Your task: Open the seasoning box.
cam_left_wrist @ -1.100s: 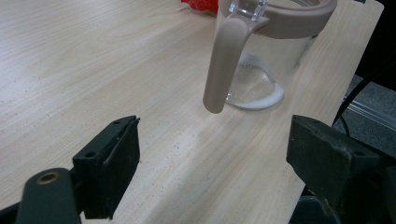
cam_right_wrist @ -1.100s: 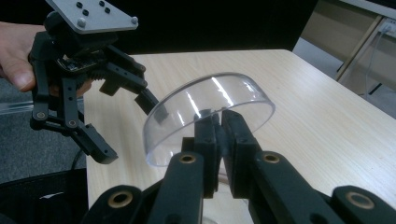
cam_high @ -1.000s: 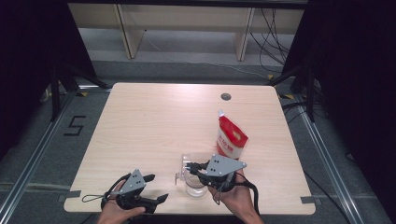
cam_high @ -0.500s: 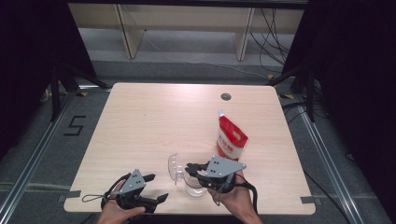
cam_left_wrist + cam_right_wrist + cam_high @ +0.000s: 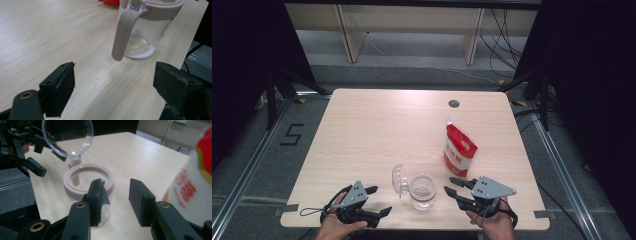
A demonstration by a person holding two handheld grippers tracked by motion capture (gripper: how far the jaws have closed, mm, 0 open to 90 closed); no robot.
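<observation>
my right tool point(image 5: 455, 191) sits released beside the glass jar point(image 5: 422, 193), lid point(image 5: 398, 179) flipped up for the red sugar pouch point(image 5: 459, 150); left tool point(image 5: 378, 200) released too

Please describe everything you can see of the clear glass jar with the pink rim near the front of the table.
The clear glass jar with a pale pink rim ring stands upright near the front edge of the light wooden table. Its round clear lid is flipped open and stands up at the left side of the jar, hinged to the ring. A pink latch arm hangs down its side. A little white powder lies in the bottom. Nothing grips it.
</observation>
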